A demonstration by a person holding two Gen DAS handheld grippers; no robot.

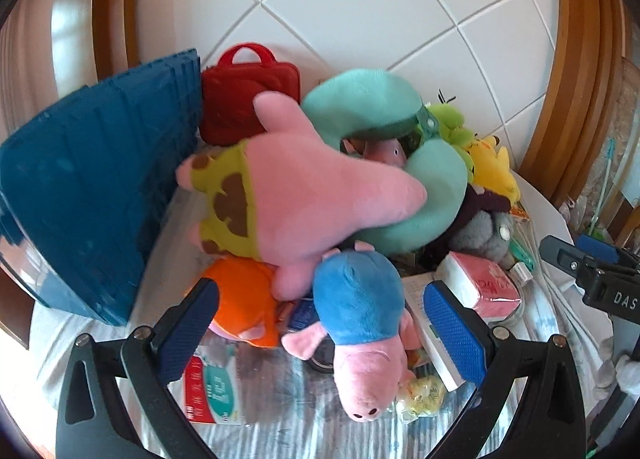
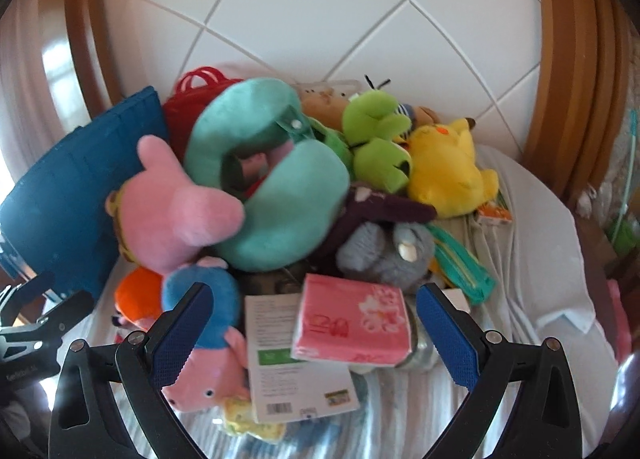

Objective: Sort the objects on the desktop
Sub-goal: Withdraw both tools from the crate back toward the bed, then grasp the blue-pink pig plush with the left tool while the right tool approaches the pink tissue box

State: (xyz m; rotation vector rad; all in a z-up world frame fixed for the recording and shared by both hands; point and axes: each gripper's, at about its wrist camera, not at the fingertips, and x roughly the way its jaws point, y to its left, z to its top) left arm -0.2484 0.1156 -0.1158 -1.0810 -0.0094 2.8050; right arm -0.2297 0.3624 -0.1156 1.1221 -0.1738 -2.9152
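A heap of toys lies on a cloth-covered table. My left gripper (image 1: 320, 335) is open, its jaws on either side of a pink pig plush in a blue shirt (image 1: 360, 323), not touching. A pink starfish plush (image 1: 296, 195) lies behind it on a teal neck pillow (image 1: 424, 195). My right gripper (image 2: 316, 335) is open above a pink tissue pack (image 2: 352, 323) and a white leaflet (image 2: 280, 355). The pig (image 2: 208, 351) lies by its left finger. The teal pillow (image 2: 280, 187), a green frog plush (image 2: 376, 139) and a yellow plush (image 2: 448, 171) lie beyond.
A blue plastic crate (image 1: 88, 187) stands at the left, with a red case (image 1: 248, 99) beside it. An orange plush (image 1: 244, 299), a grey plush (image 2: 384, 255) and a wet-wipes pack (image 1: 212, 391) lie in the heap. A tiled wall stands behind. The right gripper shows in the left wrist view (image 1: 592, 271).
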